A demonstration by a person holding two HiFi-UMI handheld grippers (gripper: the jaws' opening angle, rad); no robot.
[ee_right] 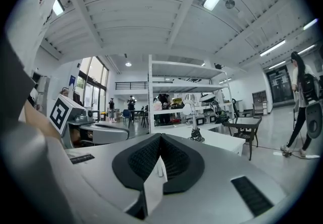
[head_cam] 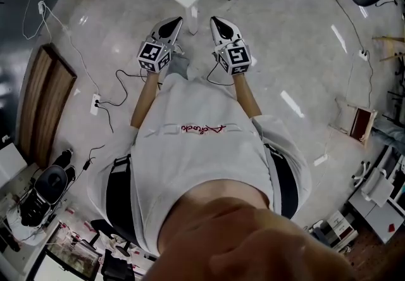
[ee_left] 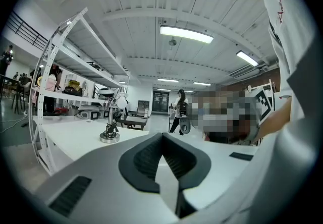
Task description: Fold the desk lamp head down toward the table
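Metal desk lamp (ee_left: 109, 129) stands upright on the white table (ee_left: 70, 140), back from its near corner. Left gripper (head_cam: 172, 24) and right gripper (head_cam: 219, 23) are both clenched on nothing, side by side just short of that corner, well apart from the lamp.

Both forearms extended forward, side by side. Left gripper (head_cam: 172, 24) and right gripper (head_cam: 218, 23) held roughly level, close together, jaws closed with nothing between them.
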